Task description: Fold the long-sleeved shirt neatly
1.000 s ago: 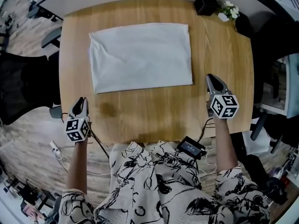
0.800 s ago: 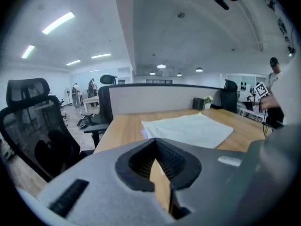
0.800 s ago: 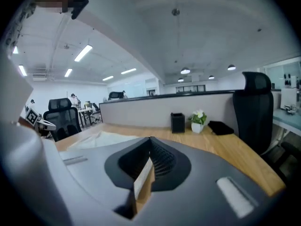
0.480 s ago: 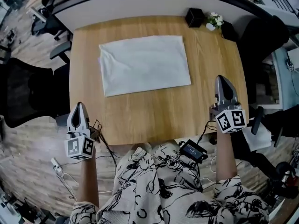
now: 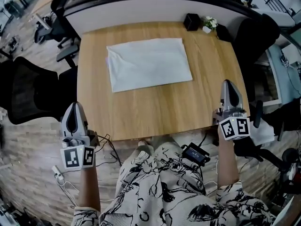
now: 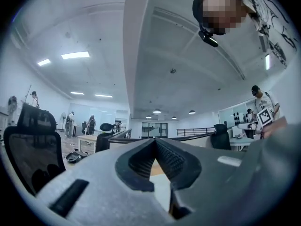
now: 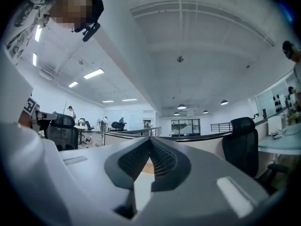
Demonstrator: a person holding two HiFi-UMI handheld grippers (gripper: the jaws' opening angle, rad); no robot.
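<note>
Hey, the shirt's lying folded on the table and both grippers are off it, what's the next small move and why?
Probably none on the shirt: it already lies as a flat, tidy rectangle on the table. The left gripper and right gripper hang clear of it, jaws shut and empty, so I would just rest them.

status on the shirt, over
Left gripper shut, empty; right gripper shut, empty. Shirt folded flat on table. Black box, flowers at far corner, clear of it.

Bright, even lighting; fisheye-warped edges.
</note>
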